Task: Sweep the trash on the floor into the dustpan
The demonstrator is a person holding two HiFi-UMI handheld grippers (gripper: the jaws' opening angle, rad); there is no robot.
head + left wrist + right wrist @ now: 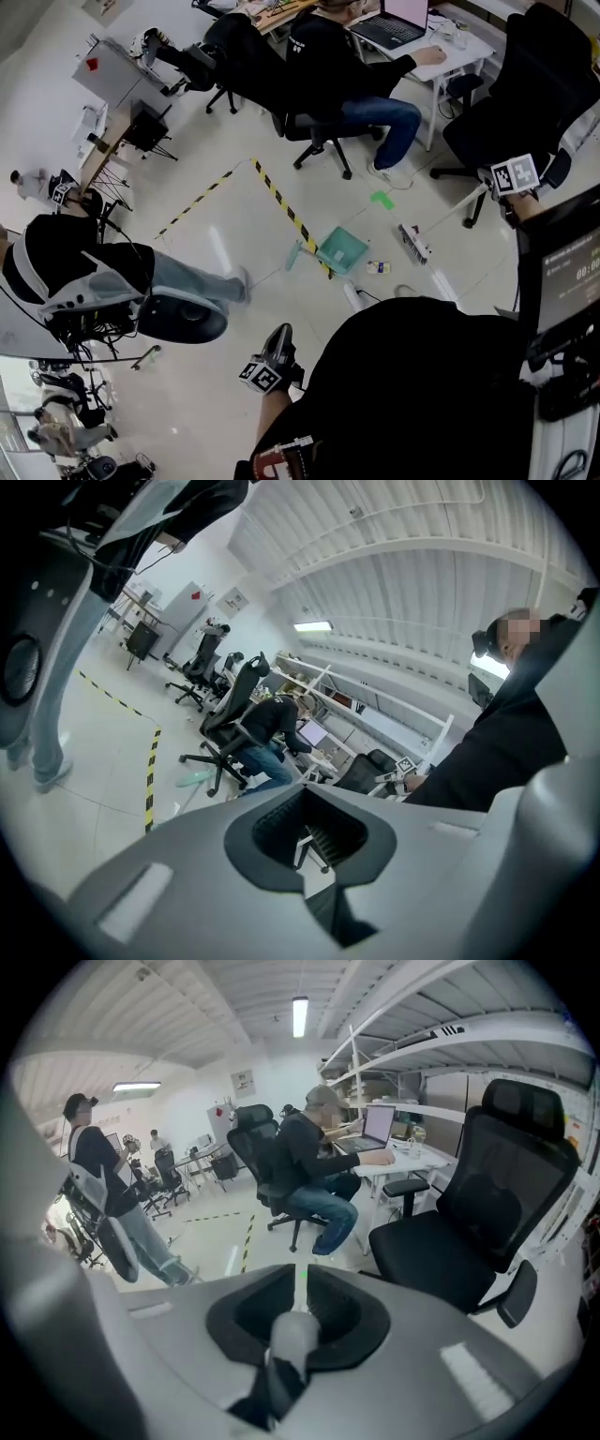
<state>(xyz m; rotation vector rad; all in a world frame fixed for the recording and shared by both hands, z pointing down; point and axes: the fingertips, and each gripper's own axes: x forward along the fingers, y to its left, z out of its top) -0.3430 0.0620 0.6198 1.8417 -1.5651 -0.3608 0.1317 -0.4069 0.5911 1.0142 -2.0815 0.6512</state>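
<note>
- The teal dustpan (342, 249) lies on the pale floor (216, 122) at the centre of the head view. A strip of yellow-and-black tape (281, 202) runs down from the upper left to meet it.
- A small piece of trash (379, 267) lies just to its right, not touching it. A green scrap (380, 198) lies farther up the frame.
- The broom head (413, 243) rests on the floor right of the trash. The pale broom handle (459, 204) slants toward the upper right.
- My right gripper (302, 1302) is clamped on the broom handle, whose rounded end shows between the jaws.
- My left gripper (309, 834) sits low in the head view, well apart from the dustpan. Its jaws are pressed together on nothing.
- A seated person (347, 75) is at top centre, and another person (84, 272) stands at the left edge.
</note>
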